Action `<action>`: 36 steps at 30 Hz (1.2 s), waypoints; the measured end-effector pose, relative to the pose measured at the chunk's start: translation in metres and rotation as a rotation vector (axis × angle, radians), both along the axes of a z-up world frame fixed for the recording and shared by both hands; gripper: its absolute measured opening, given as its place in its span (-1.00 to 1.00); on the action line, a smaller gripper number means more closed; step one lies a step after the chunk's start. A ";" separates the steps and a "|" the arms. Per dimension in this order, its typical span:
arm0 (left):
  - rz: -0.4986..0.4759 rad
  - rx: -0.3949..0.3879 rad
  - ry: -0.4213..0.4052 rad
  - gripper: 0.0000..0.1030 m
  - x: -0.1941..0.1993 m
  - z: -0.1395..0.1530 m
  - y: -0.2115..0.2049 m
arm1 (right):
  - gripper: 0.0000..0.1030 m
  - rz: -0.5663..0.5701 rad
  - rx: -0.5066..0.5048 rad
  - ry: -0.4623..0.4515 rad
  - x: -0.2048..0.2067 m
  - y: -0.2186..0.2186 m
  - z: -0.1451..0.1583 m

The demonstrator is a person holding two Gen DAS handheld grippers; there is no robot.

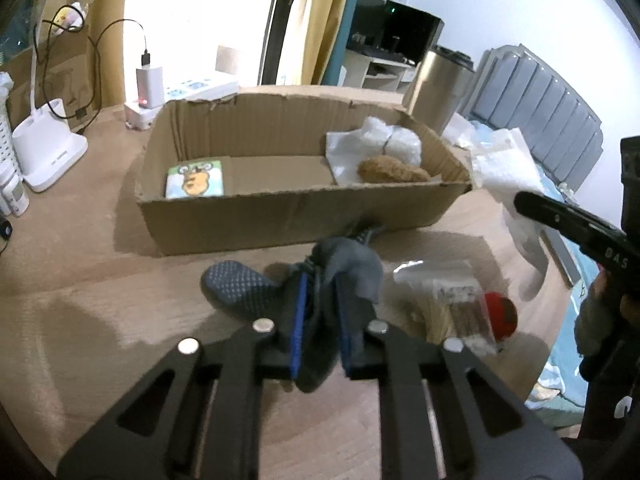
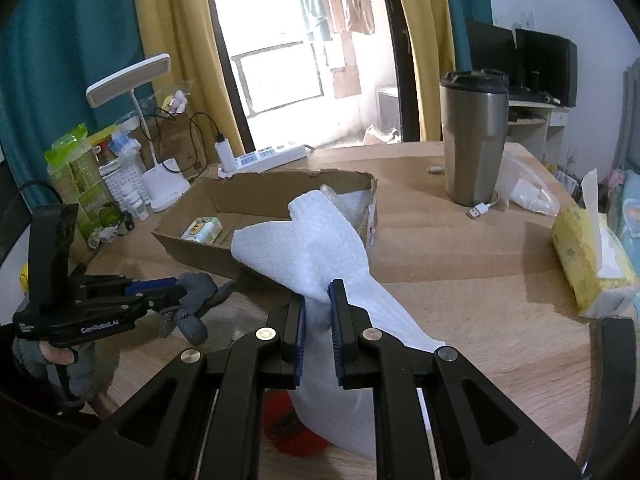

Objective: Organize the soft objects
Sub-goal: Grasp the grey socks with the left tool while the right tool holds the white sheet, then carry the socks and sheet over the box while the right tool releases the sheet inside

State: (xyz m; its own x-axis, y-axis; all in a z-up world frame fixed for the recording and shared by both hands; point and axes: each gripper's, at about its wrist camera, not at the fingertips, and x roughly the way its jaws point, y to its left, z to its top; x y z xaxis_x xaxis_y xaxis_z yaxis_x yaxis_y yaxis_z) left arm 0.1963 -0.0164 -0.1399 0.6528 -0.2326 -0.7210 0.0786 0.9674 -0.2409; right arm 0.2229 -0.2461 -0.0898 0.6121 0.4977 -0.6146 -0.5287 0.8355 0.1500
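My left gripper [image 1: 320, 284] is shut on a grey sock [image 1: 348, 268] with a dotted sole [image 1: 236, 284], held just in front of the open cardboard box [image 1: 240, 216]. The right wrist view shows that same left gripper [image 2: 180, 294] at the left, gripping the sock [image 2: 192, 304]. My right gripper [image 2: 318, 296] is shut on a white foam sheet [image 2: 304, 248], which drapes over its fingers toward the box [image 2: 188, 248]. In the box lie a small printed tissue pack [image 1: 196, 179], a brown fuzzy thing [image 1: 392, 170] and white bubble wrap [image 1: 376, 140].
A clear bag with brown contents [image 1: 448, 300] and a red round thing [image 1: 500, 314] lie on the wooden table [image 1: 100, 320] at the right. A steel tumbler [image 2: 474, 140], a USB cable [image 2: 480, 211], a yellow tissue pack [image 2: 588, 256], a white desk lamp [image 2: 160, 184] and a power strip [image 2: 264, 158] stand around the box.
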 end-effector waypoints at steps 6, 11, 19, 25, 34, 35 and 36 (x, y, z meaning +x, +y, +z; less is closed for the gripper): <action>-0.001 -0.033 -0.039 -0.83 -0.010 0.014 0.007 | -0.75 0.010 -0.013 -0.022 -0.007 0.009 0.009; 0.008 -0.061 -0.048 -0.83 -0.014 0.015 0.015 | -0.75 0.021 -0.020 -0.034 -0.010 0.014 0.013; 0.008 -0.115 0.001 -0.38 -0.004 -0.002 0.019 | -0.75 0.038 -0.025 -0.030 -0.011 0.015 0.014; 0.025 -0.064 -0.019 0.78 0.000 0.001 0.014 | -0.75 0.028 -0.019 -0.023 -0.006 0.012 0.012; 0.005 0.023 0.117 0.78 0.020 -0.028 -0.001 | -0.75 0.021 -0.008 -0.011 0.000 0.007 0.008; 0.002 0.045 0.112 0.78 0.020 -0.029 -0.004 | -0.75 0.019 -0.008 -0.010 0.000 0.006 0.008; -0.001 0.056 0.112 0.78 0.020 -0.029 -0.005 | -0.75 0.017 -0.007 -0.008 0.001 0.005 0.007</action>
